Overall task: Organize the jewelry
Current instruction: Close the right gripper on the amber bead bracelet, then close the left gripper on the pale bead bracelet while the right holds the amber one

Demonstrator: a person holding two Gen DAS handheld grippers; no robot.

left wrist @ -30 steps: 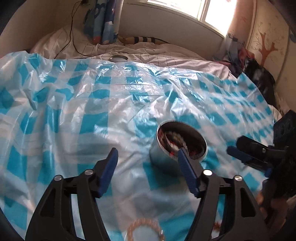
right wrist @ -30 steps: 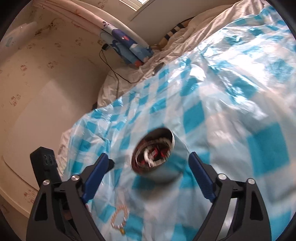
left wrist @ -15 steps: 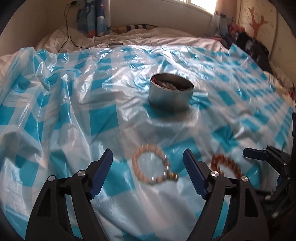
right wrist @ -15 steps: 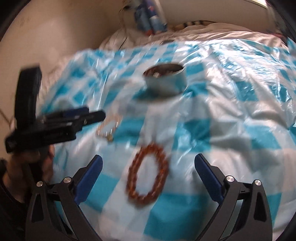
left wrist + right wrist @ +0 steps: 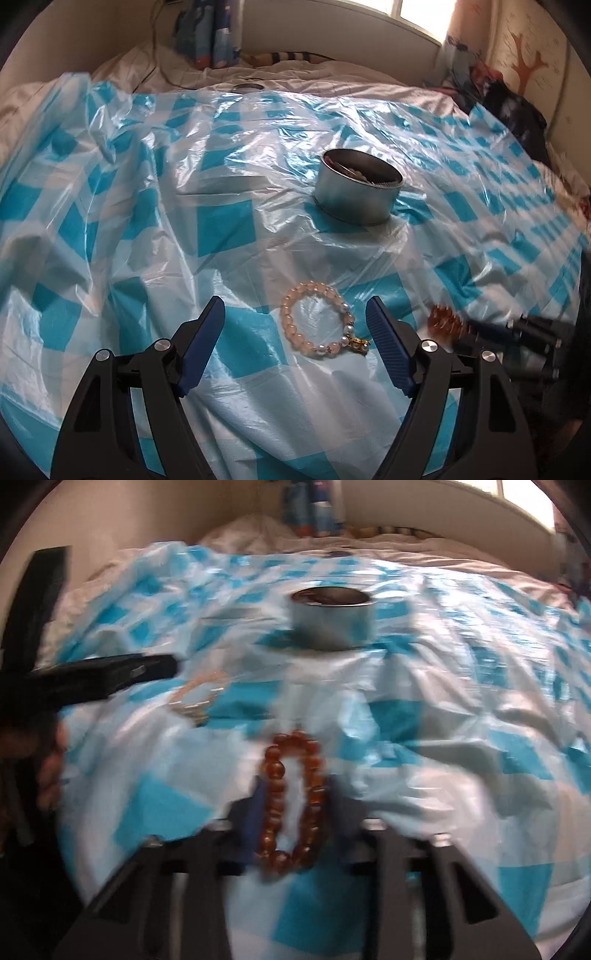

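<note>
A pale pink bead bracelet (image 5: 285,318) with a gold charm lies on the blue-checked plastic sheet (image 5: 221,229). My left gripper (image 5: 294,310) stands open just in front of it, one finger on each side. An amber bead bracelet (image 5: 274,775) sits between my right gripper's (image 5: 293,797) jaws. They are closing and have squeezed it into a narrow oval. In the left wrist view the amber bracelet (image 5: 441,320) shows at the right gripper's (image 5: 476,328) tip. A round metal tin (image 5: 354,199) holding jewelry stands farther back.
The sheet is crumpled over a soft white bed. A round lid (image 5: 248,87) lies at the sheet's far edge, near a cable and a blue curtain. Dark clothing (image 5: 517,110) is heaped at the back right. A hand (image 5: 51,771) holds the left gripper.
Both grippers pulled back from the tin toward the near bracelets. The right gripper rolled level and its jaws went from wide apart to closed around the amber bracelet.
</note>
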